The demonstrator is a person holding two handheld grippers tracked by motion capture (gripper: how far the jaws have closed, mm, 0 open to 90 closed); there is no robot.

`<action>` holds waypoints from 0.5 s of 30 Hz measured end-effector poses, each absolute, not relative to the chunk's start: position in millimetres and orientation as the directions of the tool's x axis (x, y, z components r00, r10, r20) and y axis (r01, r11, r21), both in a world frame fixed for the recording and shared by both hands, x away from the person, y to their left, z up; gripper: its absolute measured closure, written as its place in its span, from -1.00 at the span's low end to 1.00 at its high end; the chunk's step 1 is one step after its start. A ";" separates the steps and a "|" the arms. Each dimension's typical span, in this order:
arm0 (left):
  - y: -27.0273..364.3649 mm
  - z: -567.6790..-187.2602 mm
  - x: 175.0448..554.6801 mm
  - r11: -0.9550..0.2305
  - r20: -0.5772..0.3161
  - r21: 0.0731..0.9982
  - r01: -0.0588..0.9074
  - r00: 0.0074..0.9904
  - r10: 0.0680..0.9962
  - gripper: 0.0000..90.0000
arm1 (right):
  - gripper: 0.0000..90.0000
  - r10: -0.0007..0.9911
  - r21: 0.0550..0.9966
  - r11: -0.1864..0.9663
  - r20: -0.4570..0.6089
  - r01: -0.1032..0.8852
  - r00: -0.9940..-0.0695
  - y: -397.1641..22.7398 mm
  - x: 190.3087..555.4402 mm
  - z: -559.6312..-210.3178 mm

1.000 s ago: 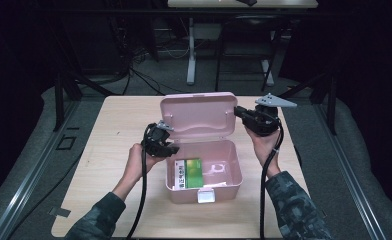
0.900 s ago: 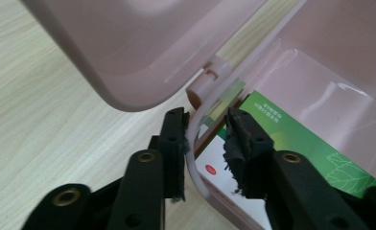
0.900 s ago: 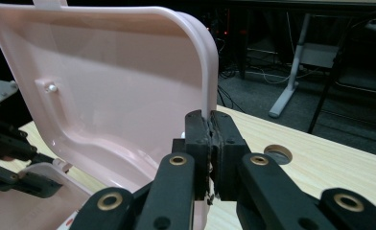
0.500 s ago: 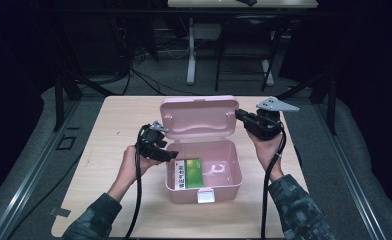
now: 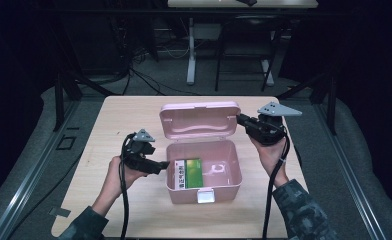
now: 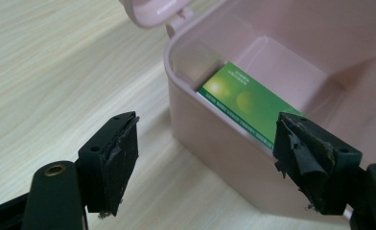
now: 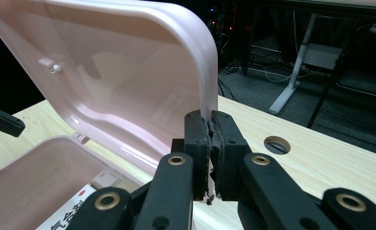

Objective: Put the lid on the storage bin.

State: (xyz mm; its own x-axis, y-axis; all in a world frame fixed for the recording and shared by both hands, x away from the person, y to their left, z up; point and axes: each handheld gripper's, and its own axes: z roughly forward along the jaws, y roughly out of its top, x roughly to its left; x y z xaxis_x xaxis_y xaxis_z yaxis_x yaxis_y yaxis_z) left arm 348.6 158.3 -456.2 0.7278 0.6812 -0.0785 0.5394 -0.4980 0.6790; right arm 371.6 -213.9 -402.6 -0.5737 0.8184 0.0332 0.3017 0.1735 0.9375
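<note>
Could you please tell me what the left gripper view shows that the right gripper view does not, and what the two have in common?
The left gripper view shows the left tool open, its jaws having just been opening, with nothing between them, beside the near wall of the pink plastic box. It also shows the green face of the flat green-and-white carton inside.

The right gripper view shows the right tool shut on the edge of the raised pink lid, and a round hole in the light wooden table.

Both show the box, the carton and the table.
</note>
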 end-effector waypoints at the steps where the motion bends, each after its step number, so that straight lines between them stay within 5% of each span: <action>1: 159.2 -457.3 345.3 -0.497 -0.079 0.681 0.537 0.729 0.679 -0.49 | 0.91 0.818 0.936 0.177 0.033 0.306 -0.575 -214.3 370.5 -402.3; 15: 153.7 -460.8 298.3 -0.537 -0.073 0.691 0.484 0.786 0.614 -0.60 | 0.89 0.808 0.921 0.205 0.032 0.332 -0.588 -217.5 351.1 -402.9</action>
